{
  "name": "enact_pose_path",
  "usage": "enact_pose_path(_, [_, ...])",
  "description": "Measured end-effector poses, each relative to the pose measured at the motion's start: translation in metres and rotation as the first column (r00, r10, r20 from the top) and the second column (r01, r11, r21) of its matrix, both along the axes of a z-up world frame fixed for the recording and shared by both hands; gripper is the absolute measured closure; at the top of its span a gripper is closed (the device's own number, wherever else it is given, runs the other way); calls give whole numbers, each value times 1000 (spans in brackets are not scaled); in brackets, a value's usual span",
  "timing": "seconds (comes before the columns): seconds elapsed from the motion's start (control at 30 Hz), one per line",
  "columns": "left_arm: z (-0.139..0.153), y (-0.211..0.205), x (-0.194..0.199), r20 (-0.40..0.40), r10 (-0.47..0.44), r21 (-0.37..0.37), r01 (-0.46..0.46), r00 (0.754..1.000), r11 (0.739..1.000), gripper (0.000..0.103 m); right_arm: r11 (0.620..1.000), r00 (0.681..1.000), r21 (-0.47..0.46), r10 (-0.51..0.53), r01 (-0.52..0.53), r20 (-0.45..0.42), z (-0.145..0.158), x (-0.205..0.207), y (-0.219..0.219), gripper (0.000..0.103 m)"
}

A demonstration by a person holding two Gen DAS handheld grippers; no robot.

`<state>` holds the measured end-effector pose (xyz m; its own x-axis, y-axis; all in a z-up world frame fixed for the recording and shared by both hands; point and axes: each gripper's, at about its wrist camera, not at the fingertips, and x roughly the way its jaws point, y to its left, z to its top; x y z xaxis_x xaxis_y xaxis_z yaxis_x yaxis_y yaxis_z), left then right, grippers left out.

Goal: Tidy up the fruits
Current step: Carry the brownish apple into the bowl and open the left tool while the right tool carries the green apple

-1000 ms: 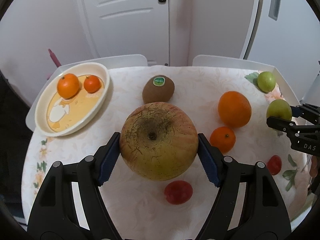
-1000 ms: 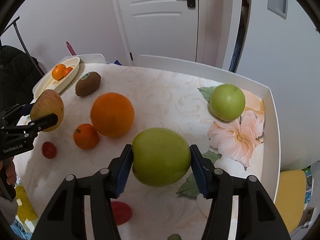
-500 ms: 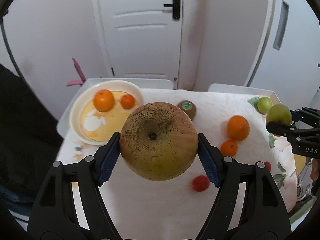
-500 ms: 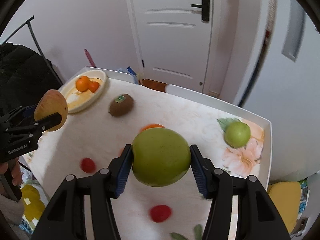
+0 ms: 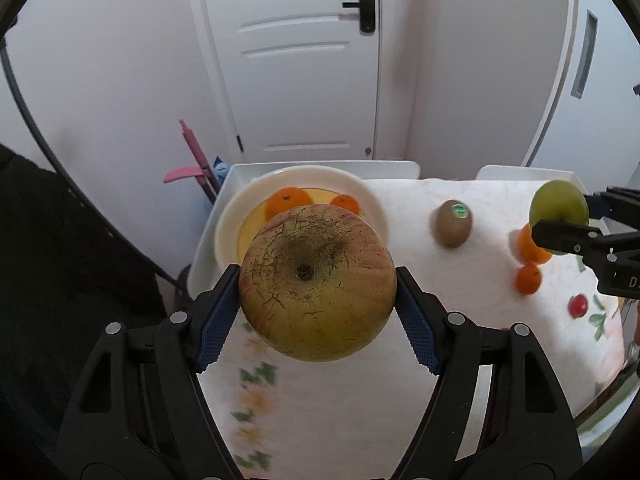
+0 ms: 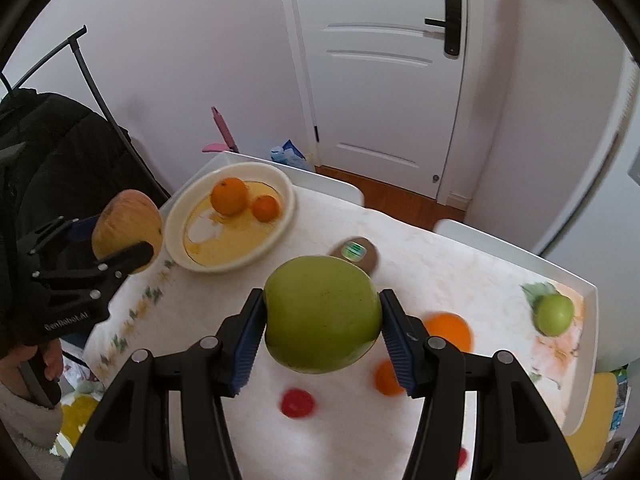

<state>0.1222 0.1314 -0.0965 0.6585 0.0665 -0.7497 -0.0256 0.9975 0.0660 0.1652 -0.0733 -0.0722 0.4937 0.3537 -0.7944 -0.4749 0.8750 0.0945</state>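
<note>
Left gripper (image 5: 318, 294): we clamp the russet apple (image 5: 318, 284) in air, just short of the bowl (image 5: 372, 200)
Right gripper (image 6: 322, 320): we clamp the green apple (image 6: 322, 314) above the worktop (image 6: 224, 300), right of the bowl; kiwi (image 6: 362, 254) behind it

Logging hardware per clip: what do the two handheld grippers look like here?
Both are matte black plastic frames with silver screw heads. The left gripper and right gripper carry ribbed blue pads on their jaws. The left gripper's side shows white lettering, apparently "GenRobot.AI". No cables visible.
</note>
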Motion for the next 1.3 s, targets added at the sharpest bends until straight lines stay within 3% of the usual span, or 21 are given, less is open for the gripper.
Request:
enact_pose_path(0.53, [-42, 72, 59, -24, -85, 66, 87, 996, 994, 24, 998, 997, -3, -63, 63, -37, -26, 35, 93, 51])
enact_pose_path(0.77, [-66, 77, 81, -42, -119, 94, 122, 992, 988, 24, 996, 995, -6, -86, 86, -58, -43, 48, 107, 51])
enact_pose_path(1.2, [-82, 80, 99, -49, -90, 97, 95, 995, 991, 23, 996, 993, -18, -89, 88, -73, -50, 61, 110, 51])
enact_pose_path(1.23, [-80, 79, 97, -46, -88, 105, 92, 995, 990, 16, 996, 993, -19, -87, 86, -74, -50, 61, 109, 51])
enact_pose_path(1.27, [-77, 80, 94, -30, -84, 116, 87, 996, 989, 3, 996, 994, -19, -85, 84, -75, -50, 62, 109, 51])
enact_pose_path(1.3, [-73, 79, 93, -17, -82, 117, 83, 997, 990, 0, 996, 994, -19, -83, 82, -75, -49, 62, 109, 51])
